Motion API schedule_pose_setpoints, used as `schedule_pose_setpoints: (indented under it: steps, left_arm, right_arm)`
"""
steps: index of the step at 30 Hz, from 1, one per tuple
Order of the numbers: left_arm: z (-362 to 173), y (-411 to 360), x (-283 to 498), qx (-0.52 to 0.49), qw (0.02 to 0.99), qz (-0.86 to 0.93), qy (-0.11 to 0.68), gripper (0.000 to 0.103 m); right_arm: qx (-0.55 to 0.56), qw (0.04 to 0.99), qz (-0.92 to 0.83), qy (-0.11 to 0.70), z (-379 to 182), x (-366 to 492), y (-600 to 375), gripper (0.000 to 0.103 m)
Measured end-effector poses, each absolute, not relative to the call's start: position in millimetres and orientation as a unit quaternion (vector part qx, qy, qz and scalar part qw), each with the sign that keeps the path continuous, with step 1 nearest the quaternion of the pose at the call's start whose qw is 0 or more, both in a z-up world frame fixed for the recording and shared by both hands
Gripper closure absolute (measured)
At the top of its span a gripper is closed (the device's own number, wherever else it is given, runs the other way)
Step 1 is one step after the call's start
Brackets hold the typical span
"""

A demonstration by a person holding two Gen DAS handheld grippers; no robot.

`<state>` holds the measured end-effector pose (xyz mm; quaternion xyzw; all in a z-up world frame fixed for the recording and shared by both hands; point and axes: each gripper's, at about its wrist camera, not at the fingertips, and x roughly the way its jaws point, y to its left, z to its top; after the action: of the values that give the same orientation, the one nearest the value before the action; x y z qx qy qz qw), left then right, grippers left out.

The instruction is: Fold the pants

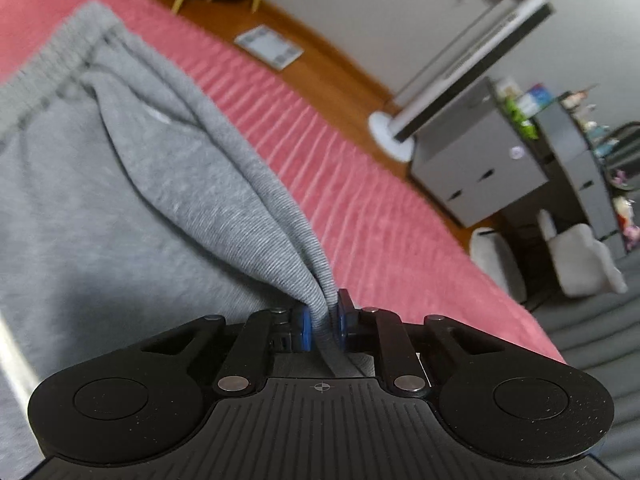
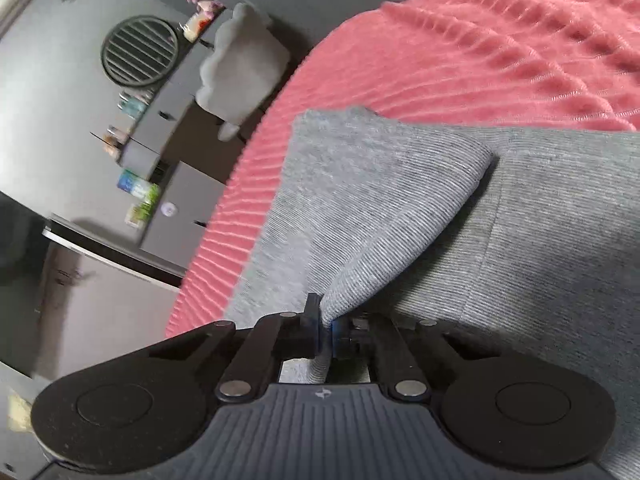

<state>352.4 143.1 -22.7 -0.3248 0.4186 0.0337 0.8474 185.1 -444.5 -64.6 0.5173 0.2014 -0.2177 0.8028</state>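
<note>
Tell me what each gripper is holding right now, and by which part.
Both hold the gray pants. The left gripper pinches a bunched side edge below the waistband. The right gripper pinches a lifted fold of a leg near its hem.

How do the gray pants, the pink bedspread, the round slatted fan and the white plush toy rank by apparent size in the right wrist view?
1. pants and bedspread: too close to call
2. plush toy and fan: look alike
</note>
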Motion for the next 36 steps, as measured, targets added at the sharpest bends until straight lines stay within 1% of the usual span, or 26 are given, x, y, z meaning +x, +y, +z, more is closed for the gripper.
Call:
schedule_pose_setpoints:
  steps: [3, 6, 8, 10, 12, 14, 15, 17, 20, 21, 22, 23, 24, 25, 26, 27, 29, 30, 31, 32, 33, 34, 35, 36]
  left_arm:
    - [4, 147, 313, -0.317, 0.864, 0.010, 0.392, 0.090]
    - [30, 155, 260, -0.335, 0.870, -0.018, 0.361, 0.090]
    - [38, 161, 221, -0.342, 0.873, -0.029, 0.347, 0.090]
    - [40, 166, 184, -0.351, 0.870, -0.032, 0.346, 0.090]
    - [28, 170, 149, -0.362, 0.863, -0.031, 0.351, 0.090]
    - [6, 175, 117, -0.368, 0.854, -0.016, 0.367, 0.090]
    - [-6, 176, 107, -0.377, 0.847, -0.010, 0.374, 0.092]
    - [-34, 180, 84, -0.394, 0.835, 0.019, 0.383, 0.098]
    - [-58, 188, 67, -0.398, 0.829, 0.061, 0.388, 0.098]
    - [-61, 191, 67, -0.400, 0.828, 0.070, 0.387, 0.093]
    - [-63, 199, 68, -0.406, 0.827, 0.077, 0.380, 0.083]
    - [-63, 206, 70, -0.414, 0.827, 0.087, 0.371, 0.077]
    - [-63, 214, 68, -0.422, 0.827, 0.092, 0.361, 0.060]
    - [-62, 221, 69, -0.430, 0.827, 0.091, 0.350, 0.046]
    - [-62, 226, 74, -0.435, 0.828, 0.097, 0.341, 0.044]
    - [-62, 232, 78, -0.440, 0.827, 0.102, 0.335, 0.040]
    - [-64, 245, 87, -0.459, 0.816, 0.104, 0.337, 0.039]
    - [-63, 250, 91, -0.477, 0.808, 0.106, 0.330, 0.039]
    - [-60, 254, 91, -0.500, 0.801, 0.104, 0.312, 0.039]
    - [-55, 257, 87, -0.520, 0.800, 0.096, 0.284, 0.037]
    - [-51, 258, 86, -0.528, 0.803, 0.092, 0.262, 0.029]
    - [-45, 261, 82, -0.528, 0.807, 0.098, 0.245, 0.022]
    - [-42, 265, 80, -0.520, 0.812, 0.112, 0.239, 0.020]
    - [-43, 267, 80, -0.509, 0.816, 0.123, 0.245, 0.019]
  right_arm:
    - [0.516, 0.813, -0.201, 0.180, -50, 173, -444, 0.098]
    - [0.533, 0.807, -0.196, 0.164, -31, 153, -444, 0.098]
    - [0.564, 0.792, -0.184, 0.143, -18, 135, -448, 0.098]
    - [0.571, 0.792, -0.174, 0.129, -6, 115, -449, 0.098]
    - [0.546, 0.808, -0.179, 0.133, 7, 89, -447, 0.098]
    - [0.508, 0.826, -0.193, 0.150, 13, 65, -445, 0.098]
    - [0.482, 0.835, -0.206, 0.168, 15, 52, -444, 0.098]
    - [0.440, 0.844, -0.231, 0.203, 10, 35, -442, 0.098]
    - [0.382, 0.847, -0.247, 0.277, -9, 30, -439, 0.098]
    - [0.368, 0.842, -0.254, 0.300, -17, 32, -437, 0.098]
    - [0.361, 0.839, -0.260, 0.314, -23, 34, -435, 0.097]
    - [0.363, 0.835, -0.259, 0.322, -29, 35, -436, 0.095]
    - [0.375, 0.829, -0.258, 0.325, -35, 34, -437, 0.095]
    - [0.392, 0.822, -0.255, 0.324, -40, 34, -438, 0.093]
    - [0.406, 0.818, -0.249, 0.322, -44, 34, -440, 0.089]
    - [0.416, 0.814, -0.244, 0.323, -47, 34, -440, 0.086]
    - [0.428, 0.810, -0.238, 0.321, -49, 36, -438, 0.080]
    - [0.433, 0.808, -0.238, 0.322, -49, 36, -436, 0.079]
    - [0.437, 0.805, -0.238, 0.322, -47, 38, -436, 0.076]
    - [0.446, 0.802, -0.236, 0.320, -46, 38, -438, 0.073]
    - [0.456, 0.798, -0.234, 0.316, -46, 36, -440, 0.072]
    - [0.465, 0.795, -0.232, 0.312, -46, 36, -442, 0.067]
    - [0.473, 0.793, -0.229, 0.308, -48, 35, -444, 0.062]
    - [0.479, 0.790, -0.227, 0.308, -50, 35, -446, 0.062]
